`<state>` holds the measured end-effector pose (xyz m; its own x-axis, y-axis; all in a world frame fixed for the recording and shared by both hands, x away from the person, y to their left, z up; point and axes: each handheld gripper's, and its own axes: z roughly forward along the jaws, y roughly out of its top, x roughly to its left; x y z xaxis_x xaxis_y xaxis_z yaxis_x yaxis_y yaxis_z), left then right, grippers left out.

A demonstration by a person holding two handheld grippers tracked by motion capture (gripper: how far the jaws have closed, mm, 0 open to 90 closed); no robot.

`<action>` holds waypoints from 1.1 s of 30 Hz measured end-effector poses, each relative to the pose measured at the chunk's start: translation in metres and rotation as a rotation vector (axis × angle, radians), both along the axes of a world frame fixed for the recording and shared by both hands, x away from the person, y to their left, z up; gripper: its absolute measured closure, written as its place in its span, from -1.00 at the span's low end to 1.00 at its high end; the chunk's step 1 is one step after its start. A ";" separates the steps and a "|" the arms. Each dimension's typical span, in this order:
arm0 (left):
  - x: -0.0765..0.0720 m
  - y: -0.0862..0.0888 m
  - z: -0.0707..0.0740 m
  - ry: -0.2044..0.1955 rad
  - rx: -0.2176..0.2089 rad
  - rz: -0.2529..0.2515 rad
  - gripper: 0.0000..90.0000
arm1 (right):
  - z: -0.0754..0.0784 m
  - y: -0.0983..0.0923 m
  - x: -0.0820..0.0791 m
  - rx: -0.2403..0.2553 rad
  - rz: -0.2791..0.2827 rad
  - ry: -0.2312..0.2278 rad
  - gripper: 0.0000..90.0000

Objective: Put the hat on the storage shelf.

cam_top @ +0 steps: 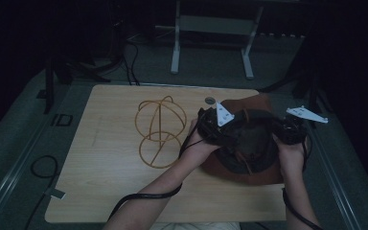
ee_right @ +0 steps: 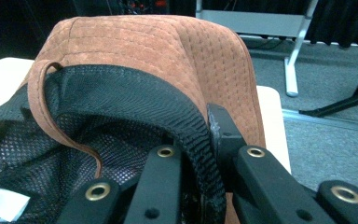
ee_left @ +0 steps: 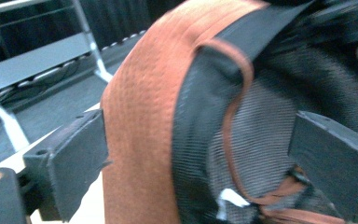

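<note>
The right gripper (ee_right: 200, 154) has its jaws clamped on the black sweatband edge of a brown suede hat (ee_right: 168, 51), one jaw inside the crown against the black mesh lining (ee_right: 37, 154) and one outside against the suede. The left gripper (ee_left: 200, 154) stands wide, its two jaws spread to either side of the hat's opposite rim, with the suede and the band between them; the pads do not press on the fabric. A thin brown cord (ee_left: 235, 116) runs across the lining between those jaws.

In the high view the hat (cam_top: 249, 172) lies upside down with its opening upward, near the right edge of the wooden table (cam_top: 100, 191), between the left gripper (cam_top: 211, 127) and the right gripper (cam_top: 285, 132). To its left, around the table's middle, lies a tan rope (cam_top: 160, 129) coiled in loops. A small round grey disc (cam_top: 210, 100) sits by the far edge.
</note>
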<state>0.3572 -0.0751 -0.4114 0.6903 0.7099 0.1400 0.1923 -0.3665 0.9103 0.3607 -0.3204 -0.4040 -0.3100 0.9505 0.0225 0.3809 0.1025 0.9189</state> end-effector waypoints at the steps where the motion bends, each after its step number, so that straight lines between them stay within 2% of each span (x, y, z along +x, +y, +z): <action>1: 0.002 -0.002 -0.002 0.006 0.013 0.008 -0.84 | 0.001 0.000 -0.001 0.003 0.002 -0.006 0.87; 6: 0.013 -0.007 -0.012 0.025 0.053 0.032 -0.66 | 0.003 0.002 -0.004 0.008 0.011 -0.012 0.86; 8: 0.015 -0.009 -0.015 0.015 0.083 0.057 -0.62 | 0.004 0.004 -0.005 0.005 0.020 -0.014 0.86; 11: 0.020 -0.011 -0.019 0.010 0.103 0.116 -0.36 | 0.004 0.009 -0.006 -0.001 0.033 -0.013 0.86; 13: 0.024 -0.009 -0.022 0.021 0.095 0.153 -0.11 | 0.004 0.013 -0.007 -0.012 0.035 -0.014 0.86; 18: 0.028 -0.005 -0.024 0.017 0.106 0.187 0.59 | 0.001 0.018 -0.007 -0.025 0.042 -0.005 0.86; 20: 0.026 -0.006 -0.022 0.001 0.109 0.197 0.84 | -0.002 0.021 -0.007 -0.027 0.049 0.001 0.86; 25: 0.025 -0.004 -0.012 -0.012 0.106 0.183 0.91 | -0.005 0.021 -0.011 0.000 0.059 -0.006 0.82; 28: 0.025 -0.003 -0.007 -0.017 0.098 0.172 0.92 | -0.005 0.019 -0.018 0.000 0.073 -0.013 0.70; 31: 0.023 -0.001 -0.004 -0.027 0.072 0.165 0.92 | -0.007 0.015 -0.027 0.004 0.087 -0.026 0.44; 33: 0.021 0.000 -0.002 -0.029 0.047 0.156 0.92 | -0.008 0.014 -0.032 -0.009 0.113 -0.029 0.14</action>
<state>0.3780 -0.0753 -0.4138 0.5678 0.8001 0.1934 0.2240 -0.3763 0.8990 0.3290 -0.3064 -0.4122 -0.4159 0.9094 0.0038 0.3392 0.1512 0.9285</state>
